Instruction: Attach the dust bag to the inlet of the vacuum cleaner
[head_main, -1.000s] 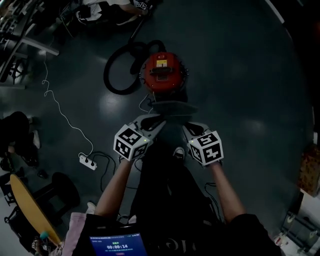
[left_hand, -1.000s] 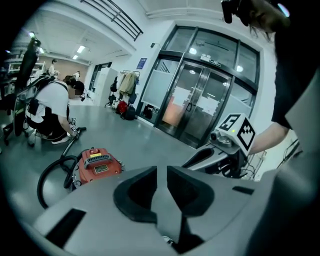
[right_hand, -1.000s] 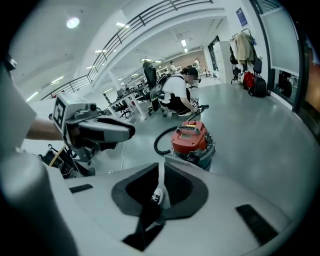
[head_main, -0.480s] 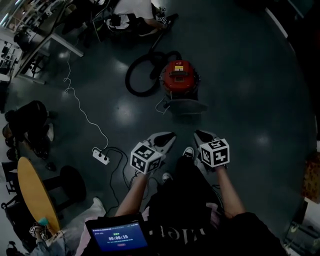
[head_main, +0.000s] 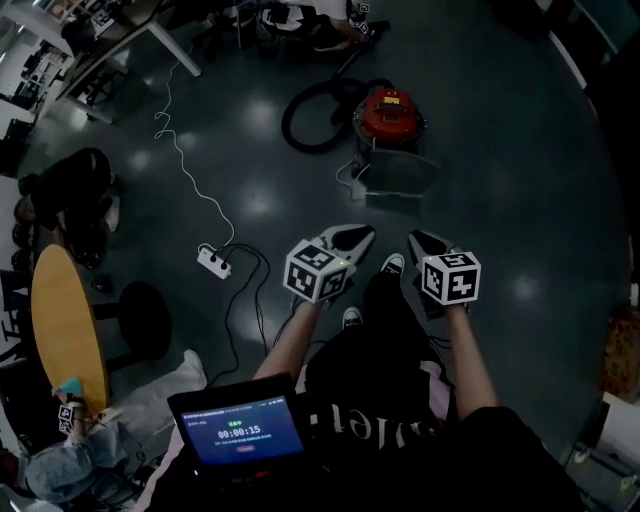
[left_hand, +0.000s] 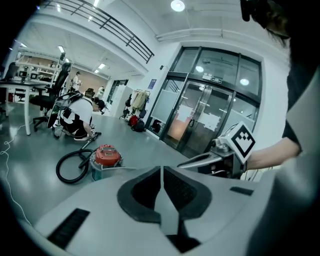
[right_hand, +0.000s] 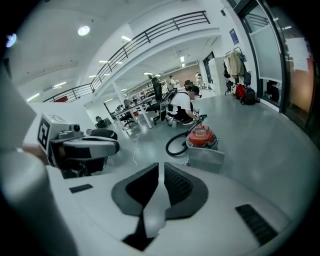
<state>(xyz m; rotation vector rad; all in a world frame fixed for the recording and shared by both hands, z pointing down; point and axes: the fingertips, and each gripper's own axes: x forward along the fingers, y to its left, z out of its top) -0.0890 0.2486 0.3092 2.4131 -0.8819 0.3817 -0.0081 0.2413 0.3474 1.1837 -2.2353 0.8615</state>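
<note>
- Left gripper (head_main: 366, 233): jaws have just been closing. In its own view (left_hand: 161, 171) the pads sit together w/ only a thin slit, nothing between them.
- Right gripper (head_main: 416, 238): clenched tight and empty in its own view (right_hand: 161, 169).
- Both are held up in front of us, well apart from the vacuum cleaner (head_main: 390, 112). Each shows in the other's view, partly cut off by the housing: right one (left_hand: 220, 155), left one (right_hand: 85, 146).
- The red vac stands on the dark floor (head_main: 520, 180), small and far off in all views (left_hand: 106, 154) (right_hand: 201, 135).
- Dust bag (head_main: 397, 174): a grey flat shape on the floor, right against the vac's near side (right_hand: 205, 157). In the left gripper view only its top edge (left_hand: 100, 170) clears the housing.
- We can't tell if the bag is on the inlet. The inlet itself isn't visible; head view is too dim and too far.
- Black hose (head_main: 312, 122) loops beside the vac. Its far end runs off toward a crouching person (left_hand: 75, 119) (right_hand: 180, 107), who is cut off at the top of the head view.
- Power strip (head_main: 213, 262) w/ a white cable (head_main: 178, 150) lies to our left; the cable's far end is lost under the desks.
- Tablet (head_main: 240, 430) at our chest shows a timer; its digits are too small to trust.
- Round wooden table (head_main: 62, 325) is cut off at the left edge.
</note>
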